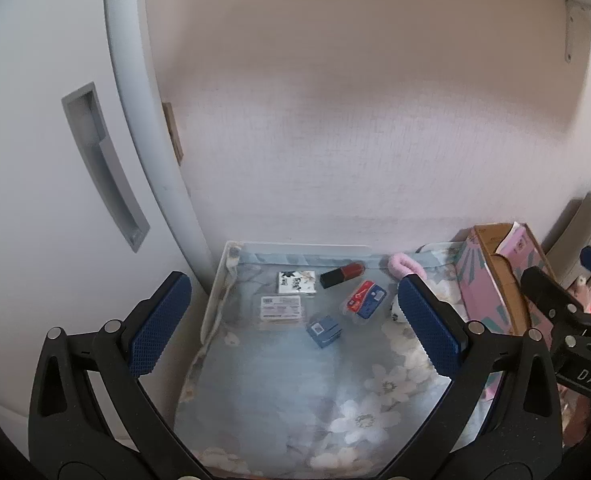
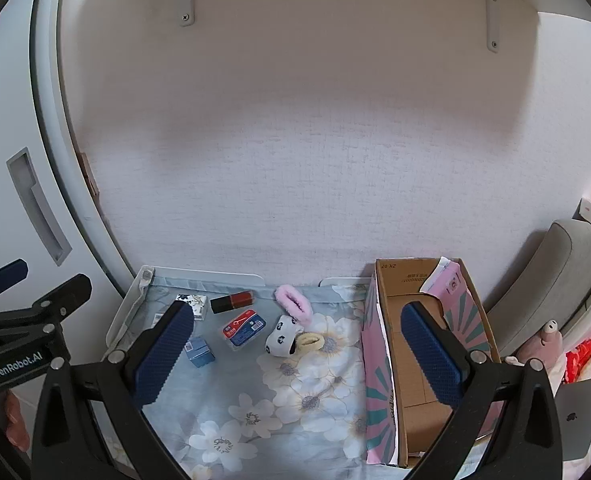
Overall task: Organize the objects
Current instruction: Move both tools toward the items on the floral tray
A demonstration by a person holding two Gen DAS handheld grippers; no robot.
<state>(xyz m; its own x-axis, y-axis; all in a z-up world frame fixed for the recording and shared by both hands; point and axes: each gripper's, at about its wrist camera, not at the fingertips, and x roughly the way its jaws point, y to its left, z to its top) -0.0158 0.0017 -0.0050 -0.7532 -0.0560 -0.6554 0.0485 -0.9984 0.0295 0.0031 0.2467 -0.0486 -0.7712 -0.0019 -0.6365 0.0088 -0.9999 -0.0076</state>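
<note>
Nothing has gone into the box yet, as far as I can judge, so the tidying looks barely started.

From the left wrist view, the left gripper (image 1: 295,322) hangs over the flowered cloth (image 1: 295,392) with its fingers spread wide and nothing between the pads. Every small item lies farther off than the fingertips, towards the wall: a white patterned packet (image 1: 296,282) and a red-and-black tube (image 1: 342,274) at the far edge, a clear labelled packet (image 1: 281,309) a little nearer on the left, a small blue box (image 1: 323,331) nearest the fingers, and a red-and-blue pack (image 1: 365,299) to its right. A pink fluffy hair tie (image 1: 403,265) peeks out just behind the right finger. The pink cardboard box (image 1: 495,276) stands on the right, outside the fingers.

From the right wrist view, the right gripper (image 2: 297,354) is likewise spread wide and holds nothing. What shows of the box's floor looks bare, apart from a pink flap or card leaning at its far corner. Between the fingers lie the blue box, close to the left pad, the red-and-blue pack beyond it, then a white sock with dark spots (image 2: 282,334) touching a yellow hair tie (image 2: 310,340), and the pink hair tie farther back. The right finger sits in front of the open box. All pieces look left to collect.
</note>
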